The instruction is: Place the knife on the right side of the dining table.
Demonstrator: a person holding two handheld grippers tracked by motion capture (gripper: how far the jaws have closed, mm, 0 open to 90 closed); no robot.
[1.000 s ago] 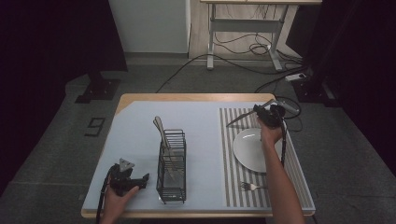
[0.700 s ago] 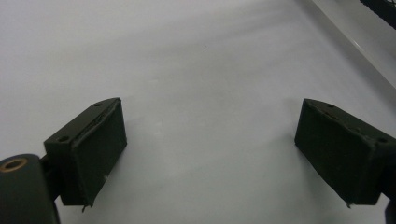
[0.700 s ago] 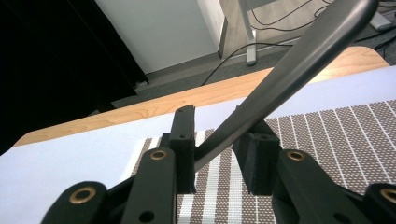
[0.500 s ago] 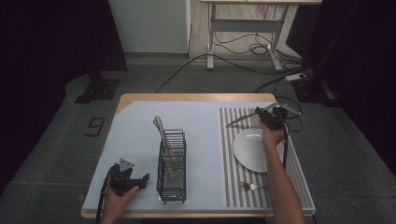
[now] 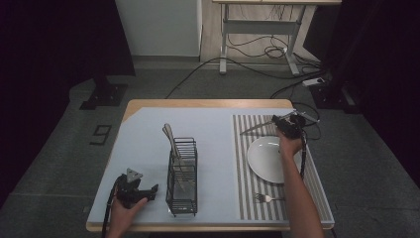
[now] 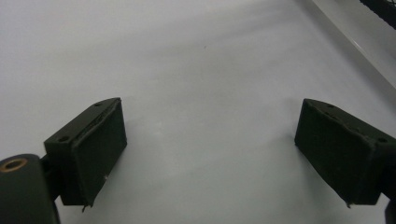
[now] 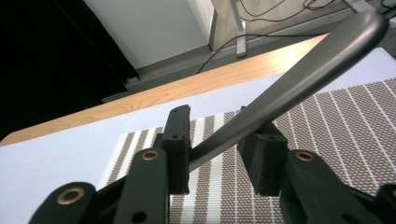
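Note:
My right gripper (image 5: 283, 124) hovers over the far end of the striped placemat (image 5: 242, 173), just beyond the white plate (image 5: 270, 158). A long metal utensil (image 7: 299, 70), likely a knife, runs slantwise between its jaws (image 7: 215, 120). The jaws have just been opening. The handle leans on one pad (image 7: 180, 149) and stands off the other, so it lies loose between them. In the high view the utensil (image 5: 252, 130) juts left from the gripper. My left gripper (image 5: 148, 191) rests near the table's front left, with its jaws (image 6: 210, 135) wide open over the bare pale mat.
A black wire rack (image 5: 182, 178) stands mid-table with a spoon (image 5: 169, 134) and other cutlery upright in it, just right of the left gripper. A fork (image 5: 267, 198) lies on the placemat in front of the plate. Cables trail on the floor behind.
The right hand has shifted only slightly above the placemat with the utensil still between its jaws. The left hand has stayed where it was.

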